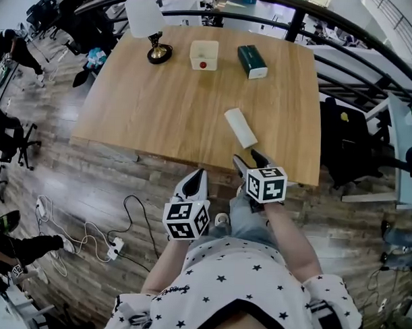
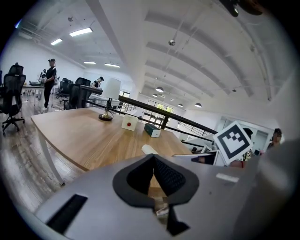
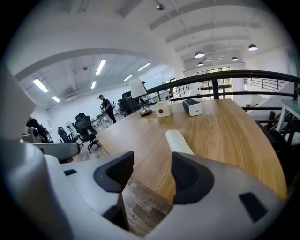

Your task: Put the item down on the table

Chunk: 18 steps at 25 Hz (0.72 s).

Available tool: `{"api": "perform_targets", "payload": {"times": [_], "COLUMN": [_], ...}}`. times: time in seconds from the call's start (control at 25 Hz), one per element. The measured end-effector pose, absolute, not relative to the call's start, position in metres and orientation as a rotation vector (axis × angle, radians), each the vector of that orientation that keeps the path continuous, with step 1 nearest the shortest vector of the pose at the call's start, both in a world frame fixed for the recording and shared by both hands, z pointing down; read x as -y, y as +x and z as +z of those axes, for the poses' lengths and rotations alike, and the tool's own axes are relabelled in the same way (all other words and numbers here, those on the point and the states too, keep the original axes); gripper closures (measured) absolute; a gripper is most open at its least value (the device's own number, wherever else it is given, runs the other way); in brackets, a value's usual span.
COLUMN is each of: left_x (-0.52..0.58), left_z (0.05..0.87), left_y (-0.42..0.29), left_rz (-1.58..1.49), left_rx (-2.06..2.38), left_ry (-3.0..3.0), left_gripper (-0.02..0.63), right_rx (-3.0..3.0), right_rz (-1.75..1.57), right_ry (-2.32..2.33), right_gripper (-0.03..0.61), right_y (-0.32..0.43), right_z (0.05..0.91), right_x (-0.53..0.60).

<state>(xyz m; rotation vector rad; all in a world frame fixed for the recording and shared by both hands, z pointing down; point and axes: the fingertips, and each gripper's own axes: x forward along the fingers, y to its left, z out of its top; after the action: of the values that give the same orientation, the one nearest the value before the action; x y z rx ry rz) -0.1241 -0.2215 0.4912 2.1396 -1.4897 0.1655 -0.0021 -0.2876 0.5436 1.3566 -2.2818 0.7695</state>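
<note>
A white cylinder (image 1: 241, 128) lies on its side on the wooden table (image 1: 174, 105), close to the front edge; nothing touches it. My right gripper (image 1: 248, 157) hovers just short of that edge, a little nearer to me than the cylinder. In the right gripper view its jaws (image 3: 151, 161) stand open and empty, and the cylinder (image 3: 177, 140) shows past the right pad. My left gripper (image 1: 195, 179) hangs over the floor in front of the table. Its pads meet at the tips (image 2: 153, 159) with nothing between them. The cylinder's end (image 2: 149, 149) peeks over it.
At the table's far side stand a lamp (image 1: 149, 27), a white box with a red button (image 1: 204, 55) and a dark green box (image 1: 252, 61). Cables and a power strip (image 1: 115, 245) lie on the wooden floor. A black railing (image 1: 345, 44) curves behind; office chairs stand left.
</note>
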Motion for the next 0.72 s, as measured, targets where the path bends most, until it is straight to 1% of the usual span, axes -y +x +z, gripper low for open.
{"api": "perform_targets", "payload": {"times": [0.24, 0.44, 0.52, 0.72], "left_x": [0.192, 0.168, 0.156, 0.121], "left_z": [0.482, 0.474, 0.471, 0.466], "left_y": [-0.116, -0.104, -0.097, -0.077], "left_rz": [0.129, 0.112, 0.105, 0.092], "left_rx": [1.498, 1.518, 1.53, 1.557], "left_ry": [2.155, 2.16, 2.152, 2.131], "left_gripper": [0.601, 0.601, 0.601, 0.601], "right_rx": [2.362, 2.422, 2.451, 2.537], "right_rz": [0.75, 0.694, 0.678, 0.617], "right_ry": [1.399, 1.454, 1.46, 1.409], "right_gripper": [0.422, 0.552, 0.573, 0.583], "right_y": [0.007, 0.022, 0.03, 0.047], "right_z": [0.513, 0.487, 0.476, 0.452], "right_x": [0.245, 0.215, 0.202, 0.16]}}
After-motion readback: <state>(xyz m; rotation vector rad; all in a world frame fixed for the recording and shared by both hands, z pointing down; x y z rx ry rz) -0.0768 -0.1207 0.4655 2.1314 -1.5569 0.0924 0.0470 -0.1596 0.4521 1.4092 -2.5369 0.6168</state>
